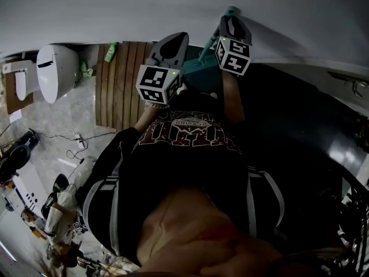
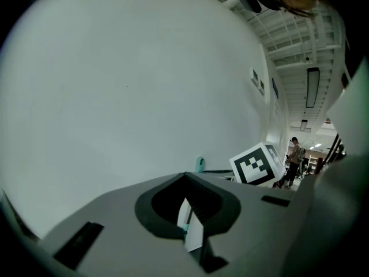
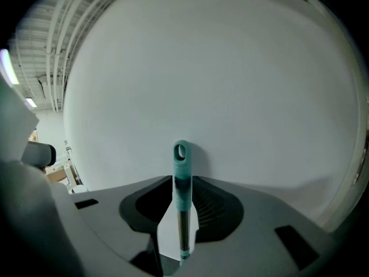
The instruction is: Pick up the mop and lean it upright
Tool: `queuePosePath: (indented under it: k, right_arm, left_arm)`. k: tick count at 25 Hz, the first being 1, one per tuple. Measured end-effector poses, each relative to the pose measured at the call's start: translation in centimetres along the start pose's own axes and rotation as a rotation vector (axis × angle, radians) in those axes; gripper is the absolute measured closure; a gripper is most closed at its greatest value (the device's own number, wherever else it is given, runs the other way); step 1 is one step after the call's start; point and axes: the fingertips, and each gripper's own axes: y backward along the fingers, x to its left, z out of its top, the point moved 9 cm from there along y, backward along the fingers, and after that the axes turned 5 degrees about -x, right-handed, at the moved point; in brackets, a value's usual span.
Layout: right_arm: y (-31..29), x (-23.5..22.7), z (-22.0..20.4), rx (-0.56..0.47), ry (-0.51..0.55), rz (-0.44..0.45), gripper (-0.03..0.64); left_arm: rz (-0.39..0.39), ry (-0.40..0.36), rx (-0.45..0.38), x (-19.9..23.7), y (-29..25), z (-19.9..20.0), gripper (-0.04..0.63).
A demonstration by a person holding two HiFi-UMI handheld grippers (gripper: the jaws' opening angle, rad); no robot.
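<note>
The mop (image 3: 181,195) stands between the right gripper's (image 1: 233,17) 2 jaws, its top close before the wall (image 3: 202,68). The left gripper (image 1: 172,42) is just left of it, with a slatted mat (image 1: 118,85) on the floor (image 1: 81,114) further left. Beyond the mat stands a toilet (image 1: 55,71), with cables (image 1: 69,138) nearer the person

The head view looks steeply down onto the left tool (image 1: 176,39) and right tool (image 1: 233,23). Each tool's view faces the plain white wall (image 2: 115,97) closely; both share the teal plastic mop handle (image 3: 181,169).
</note>
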Motion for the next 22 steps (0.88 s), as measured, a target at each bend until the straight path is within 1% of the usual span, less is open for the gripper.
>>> queuePosePath:
  k: [2, 5, 9, 13, 17, 22]
  right_arm:
    - [0.7, 0.1, 0.1, -0.008, -0.004, 0.009, 0.502]
    - [1.8, 0.4, 0.4, -0.02, -0.001, 0.021, 0.565]
    - [3.8, 0.9, 0.9, -0.05, 0.013, 0.053, 0.595]
    - [6.3, 1.3, 1.7, -0.074, 0.007, 0.07, 0.597]
    - [8.7, 1.5, 1.9, -0.087, -0.001, 0.077, 0.598]
    - [11.3, 1.4, 2.1, -0.096, -0.021, 0.082, 0.597]
  left_arm:
    - [-0.005, -0.001, 0.001, -0.3, 0.1, 0.0, 0.549]
    - [-0.013, -0.003, -0.001, -0.6, 0.4, 0.0, 0.549]
    - [-0.023, -0.008, -0.007, -1.0, 0.7, -0.1, 0.551]
    - [-0.032, -0.003, 0.009, -1.6, 1.0, -0.2, 0.551]
    - [-0.05, -0.019, 0.001, -2.4, 0.9, -0.2, 0.549]
    - [-0.067, -0.034, 0.011, -3.8, 1.1, -0.3, 0.549]
